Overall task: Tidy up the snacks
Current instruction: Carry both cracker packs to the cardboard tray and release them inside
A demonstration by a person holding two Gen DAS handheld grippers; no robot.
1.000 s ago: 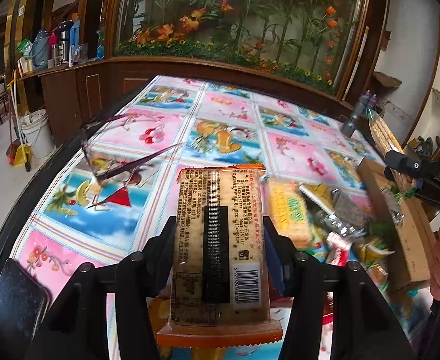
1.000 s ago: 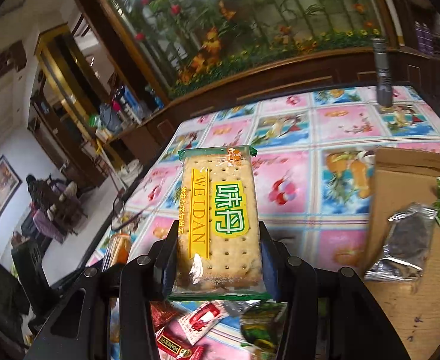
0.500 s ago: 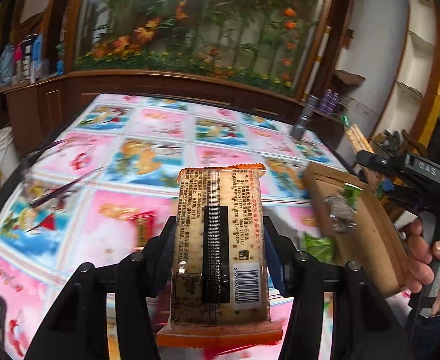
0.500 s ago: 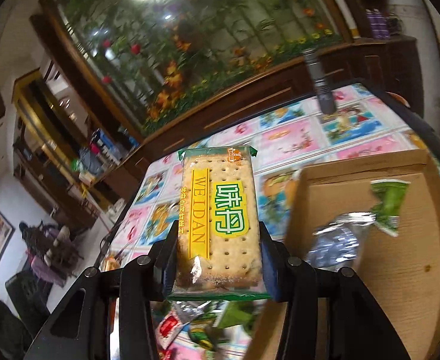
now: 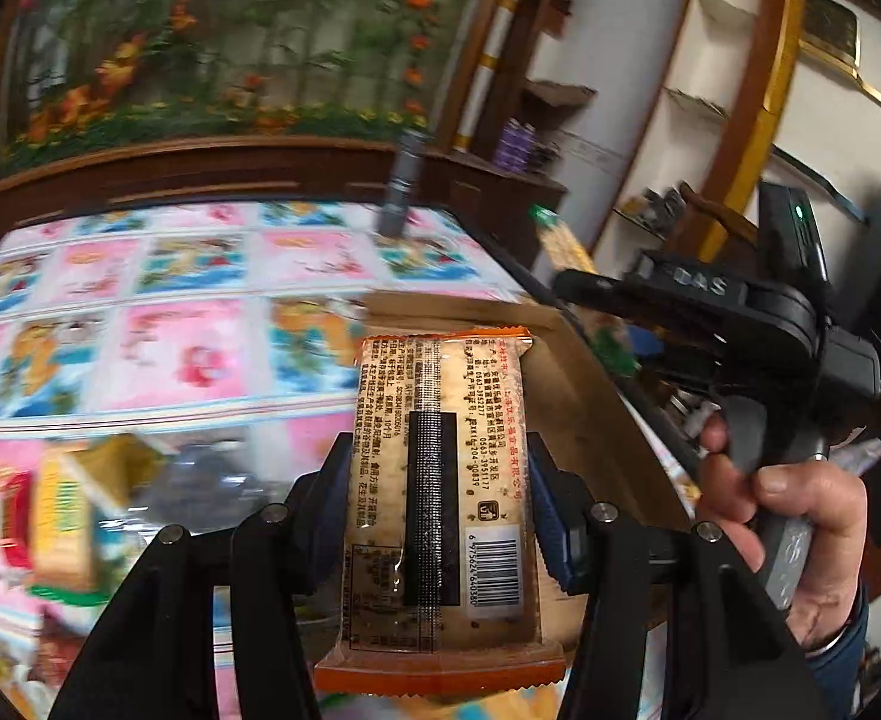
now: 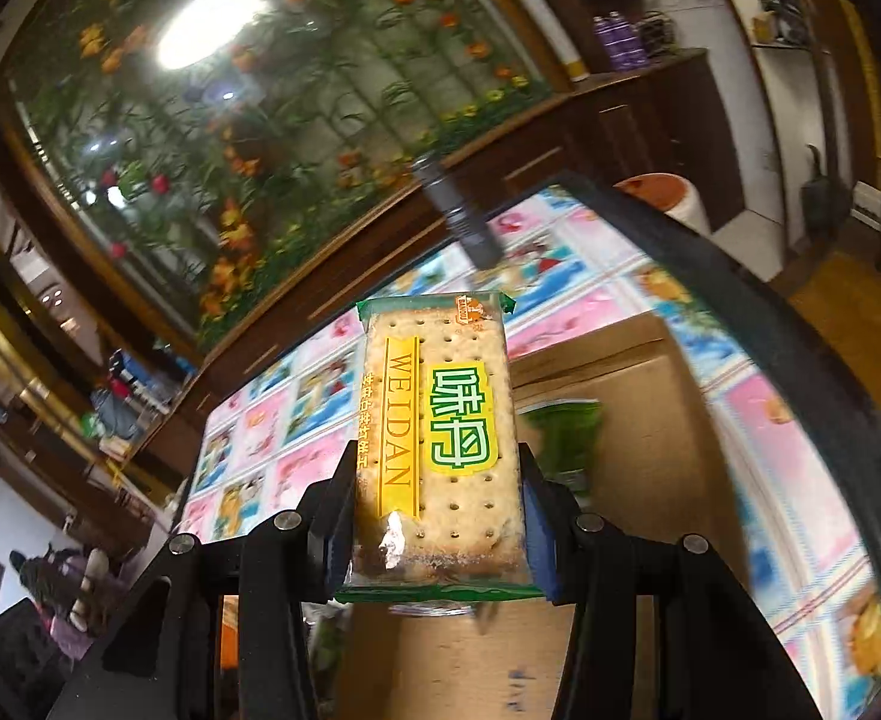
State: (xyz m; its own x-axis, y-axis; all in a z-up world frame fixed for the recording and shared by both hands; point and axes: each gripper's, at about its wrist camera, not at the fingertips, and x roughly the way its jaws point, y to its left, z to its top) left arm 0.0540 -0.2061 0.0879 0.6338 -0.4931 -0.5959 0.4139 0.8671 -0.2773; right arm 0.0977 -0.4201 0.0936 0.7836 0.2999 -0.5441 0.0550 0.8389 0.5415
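Observation:
My left gripper (image 5: pixel 437 510) is shut on an orange-edged cracker pack (image 5: pixel 437 468), back side up with a barcode, held above the near edge of a brown cardboard box (image 5: pixel 584 396). My right gripper (image 6: pixel 437 516) is shut on a green-edged WEIDAN cracker pack (image 6: pixel 440 432), held over the same box (image 6: pixel 614 408). A green snack packet (image 6: pixel 560 438) lies in the box behind the pack. The right gripper also shows at the right of the left wrist view (image 5: pixel 566 258), with its pack sticking up.
A pile of loose snack packets (image 5: pixel 62 516) lies on the colourful tablecloth (image 5: pixel 188 312) at the left. A dark flashlight (image 5: pixel 401 186) stands at the table's far side. The table's dark right edge (image 6: pixel 740 312) runs beside the box. A wooden cabinet stands behind.
Both grippers have swung right with their packs, from over the snack pile to over the cardboard box. The right gripper has tilted so the box fills its lower view.

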